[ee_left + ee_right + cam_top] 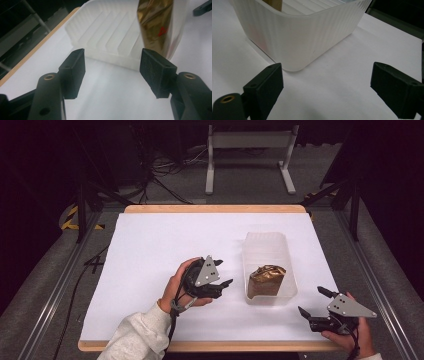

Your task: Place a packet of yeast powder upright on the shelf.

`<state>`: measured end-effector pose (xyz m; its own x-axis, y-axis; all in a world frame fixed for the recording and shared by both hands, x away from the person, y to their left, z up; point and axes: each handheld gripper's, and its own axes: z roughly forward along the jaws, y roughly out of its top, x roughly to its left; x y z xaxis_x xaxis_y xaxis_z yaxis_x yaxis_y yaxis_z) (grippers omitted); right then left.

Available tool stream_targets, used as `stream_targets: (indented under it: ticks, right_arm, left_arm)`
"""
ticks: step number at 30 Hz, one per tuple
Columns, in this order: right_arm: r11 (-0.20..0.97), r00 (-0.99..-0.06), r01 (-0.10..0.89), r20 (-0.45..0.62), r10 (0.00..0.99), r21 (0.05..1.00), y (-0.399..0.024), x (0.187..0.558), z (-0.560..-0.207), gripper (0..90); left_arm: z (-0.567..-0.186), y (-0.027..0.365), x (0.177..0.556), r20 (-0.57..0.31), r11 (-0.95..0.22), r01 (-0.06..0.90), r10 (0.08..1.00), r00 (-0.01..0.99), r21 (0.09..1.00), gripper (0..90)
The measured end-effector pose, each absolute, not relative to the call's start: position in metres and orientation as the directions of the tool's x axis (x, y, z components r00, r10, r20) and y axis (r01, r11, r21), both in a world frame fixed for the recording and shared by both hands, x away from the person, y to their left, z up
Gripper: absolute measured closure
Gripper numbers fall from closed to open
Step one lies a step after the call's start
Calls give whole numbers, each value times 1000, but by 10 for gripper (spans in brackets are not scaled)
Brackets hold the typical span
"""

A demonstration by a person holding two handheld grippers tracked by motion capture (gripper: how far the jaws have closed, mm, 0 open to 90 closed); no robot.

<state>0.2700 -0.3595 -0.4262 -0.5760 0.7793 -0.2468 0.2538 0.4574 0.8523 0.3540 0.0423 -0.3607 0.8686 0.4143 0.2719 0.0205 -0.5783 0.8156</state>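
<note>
The left gripper (220, 272) has its fingers (75, 68) spread with nothing between them, only bare white bench surface showing in the gap. They point at the long side of the translucent ribbed tub (287, 270) from just beside it, without touching it. That pose reads as a hand that is done with the gold foil packet (266, 280): the packet stands upright on its own inside the tub, at the end nearest the person, leaning close to the wall that faces this gripper. In the left gripper view the packet (156, 27) rises behind the right finger, with a small red mark on its foil, and the tub (105, 37) lies beyond with its grooved floor bare at the far end.

The right gripper (312, 302) rests low at the near right corner of the bench (150, 250), apart from the tub. Its fingers (265, 86) are spread wide, holding nothing, and are aimed at the tub's rounded near corner (297, 42). My guess is that it waits there as a guard, ready to steady the light tub if it slides.

The tub sits right of centre on the white sheet, its long axis running away from the person, which leaves both hands a free approach from either side. The packet looks settled, so the placing seems finished.
</note>
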Motion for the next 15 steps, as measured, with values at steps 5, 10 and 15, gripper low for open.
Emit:
stream_targets:
  ticks: [5,10,15]
  right_arm:
    - [457,-577,255,-246,779,852,-359,270,-426,117]
    - [458,-577,254,-246,779,852,-359,270,-426,117]
    - [459,-578,252,-247,777,852,-359,270,-426,117]
  left_arm:
    - [-367,54,355,293,-603,31,431,853,797,336]
    - [-375,69,356,304,-623,57,458,835,780,292]
    - [-382,83,357,317,-639,80,482,817,765,249]
